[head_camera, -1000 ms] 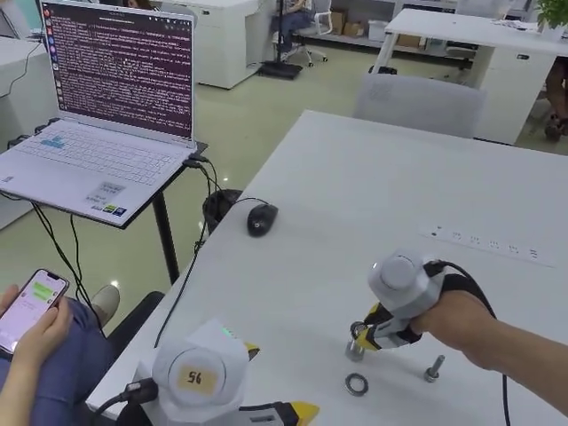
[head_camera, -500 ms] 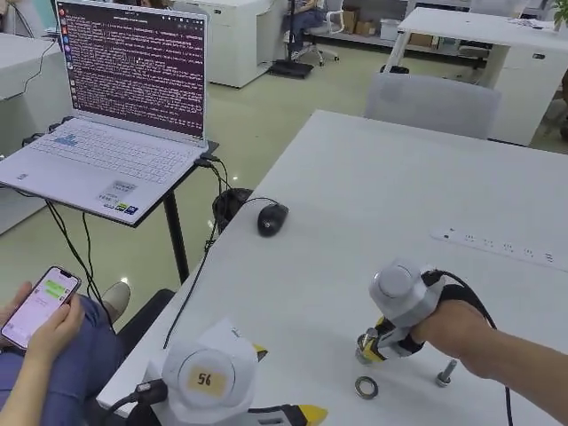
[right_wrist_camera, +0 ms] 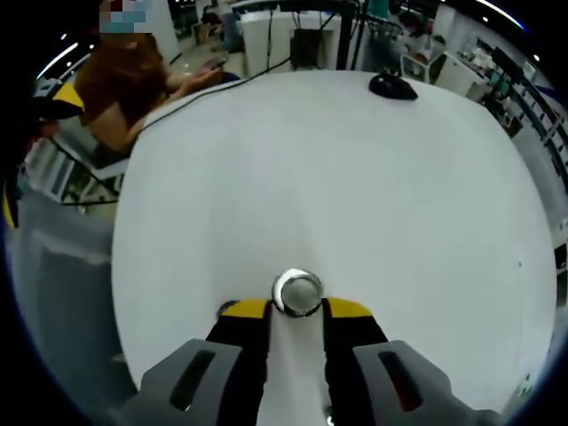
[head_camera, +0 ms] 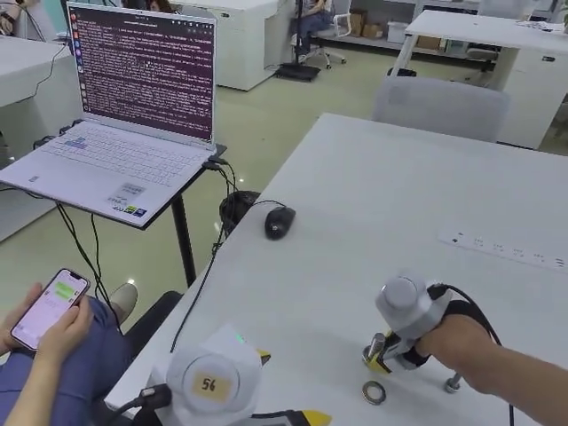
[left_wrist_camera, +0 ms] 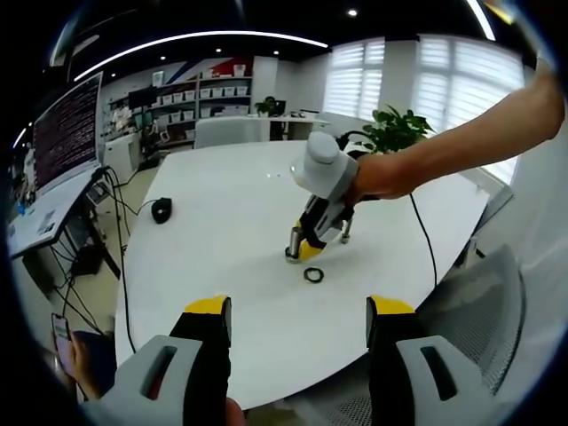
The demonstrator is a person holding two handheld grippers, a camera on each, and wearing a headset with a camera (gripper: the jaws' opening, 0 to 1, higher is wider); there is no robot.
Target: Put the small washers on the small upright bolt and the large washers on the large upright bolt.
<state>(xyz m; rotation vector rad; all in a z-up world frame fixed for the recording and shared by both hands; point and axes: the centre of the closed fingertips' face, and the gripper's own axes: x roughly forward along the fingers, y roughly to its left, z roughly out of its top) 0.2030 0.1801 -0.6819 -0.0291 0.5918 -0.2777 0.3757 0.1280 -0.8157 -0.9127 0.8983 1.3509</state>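
The large upright bolt (head_camera: 376, 343) stands on the white table (head_camera: 373, 204) in the lower right of the head view, with the tips of the right gripper (head_camera: 383, 358) set against its base. In the right gripper view, the bolt's top is seen as a bright round metal disc (right_wrist_camera: 297, 293) at bottom centre, between the two yellow-tipped jaws. A narrow strip of table is visible between the jaws behind the disc. It cannot be told whether the jaws press on the bolt or on a washer around it.

One washer (head_camera: 374, 391) lies flat on the table just below the right gripper, apart from both bolts. The small upright bolt (head_camera: 453, 383) is located to the right of the washer, near the bottom edge and partly hidden by the person's hand.

The left gripper (left_wrist_camera: 300, 311) is held at the bottom of its own view with the jaws wide apart and nothing between them. It is pointed at the right gripper and the washer, which appear at the centre of that view.

A mouse (head_camera: 279, 222) rests near the table's left edge at mid-frame, and a power strip (head_camera: 506, 248) lies at the right edge. An open laptop (head_camera: 133, 106) occupies the upper left.
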